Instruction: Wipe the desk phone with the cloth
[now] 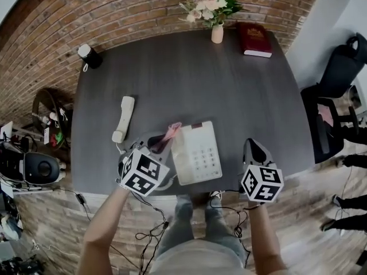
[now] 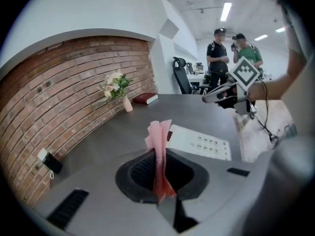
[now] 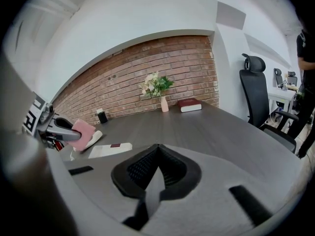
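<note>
Desk phone (image 1: 198, 152): I see its white base near the 6 o'clock edge of the table (image 1: 189, 73), keypad up. Its handset (image 1: 124, 118) lies off the cradle at about 10 o'clock from the base, apart from it.
Cloth (image 1: 170, 133): pink and bunched upright, at the base's 10 o'clock corner. I cannot tell whether it touches the casing.
Left gripper (image 1: 163, 145): jaws pinching the cloth, just beside the base's 9 o'clock edge.
Right gripper (image 1: 253, 148): jaws pressed together with nothing between them, at 3 o'clock from the base and apart from it.
Step in hand: I judge that I am bringing the cloth onto the base to start a wiping pass.
Next move: I need to lower the cloth flat onto the casing and sweep toward 3 o'clock with light pressure. The right gripper could steady the base so it does not slide.
</note>
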Demonstrator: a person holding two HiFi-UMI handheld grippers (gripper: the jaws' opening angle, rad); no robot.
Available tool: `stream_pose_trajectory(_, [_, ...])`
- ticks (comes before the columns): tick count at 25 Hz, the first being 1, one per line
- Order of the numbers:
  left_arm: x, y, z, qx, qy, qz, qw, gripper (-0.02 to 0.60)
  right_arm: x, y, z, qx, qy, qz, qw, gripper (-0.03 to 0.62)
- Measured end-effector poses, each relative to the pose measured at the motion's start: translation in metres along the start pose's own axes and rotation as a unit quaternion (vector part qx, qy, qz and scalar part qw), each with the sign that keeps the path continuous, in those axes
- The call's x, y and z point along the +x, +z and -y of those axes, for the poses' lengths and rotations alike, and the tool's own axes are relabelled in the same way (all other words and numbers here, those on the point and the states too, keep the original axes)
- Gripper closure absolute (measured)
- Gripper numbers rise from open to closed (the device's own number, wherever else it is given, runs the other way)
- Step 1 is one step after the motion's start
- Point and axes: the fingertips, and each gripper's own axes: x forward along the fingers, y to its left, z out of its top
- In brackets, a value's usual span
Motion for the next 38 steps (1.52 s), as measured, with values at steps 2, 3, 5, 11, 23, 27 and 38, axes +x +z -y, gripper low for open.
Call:
stream_pose_trajectory(2, [0.007,0.002,0.004,0.034,-0.012,-0.012,0.9993,0.560,0.001,-0.004,0.002,0.002,0.000,-0.004,1.000,0.592])
stream_pose_trajectory(3, [0.009,0.002,0.006,0.048,-0.017,-0.017,0.9986,0.560,0.001,-0.005,0.003,0.002,0.000,-0.005,1.000,0.592])
stream_pose_trajectory(5, [0.015,0.003,0.011,0.075,-0.026,-0.026,0.9965,0.560,0.001,-0.007,0.004,0.000,0.001,-0.008,1.000,0.592])
stream_pose_trajectory(11, [0.032,0.000,0.024,0.154,-0.055,-0.061,0.9846,0.560,0.001,-0.008,0.009,-0.018,0.000,-0.014,1.000,0.592])
stream_pose_trajectory(23, [0.052,-0.012,0.026,0.201,-0.063,-0.100,0.9724,0.560,0.000,-0.021,0.015,-0.020,0.002,-0.028,0.999,0.592])
stream_pose_trajectory(27, [0.055,-0.015,0.030,0.201,-0.072,-0.107,0.9712,0.560,0.000,-0.024,0.016,-0.021,0.004,-0.032,0.999,0.592])
stream_pose_trajectory(38, [0.055,-0.020,0.047,0.202,-0.095,-0.125,0.9668,0.560,-0.005,-0.027,0.021,-0.020,0.009,-0.035,0.999,0.592])
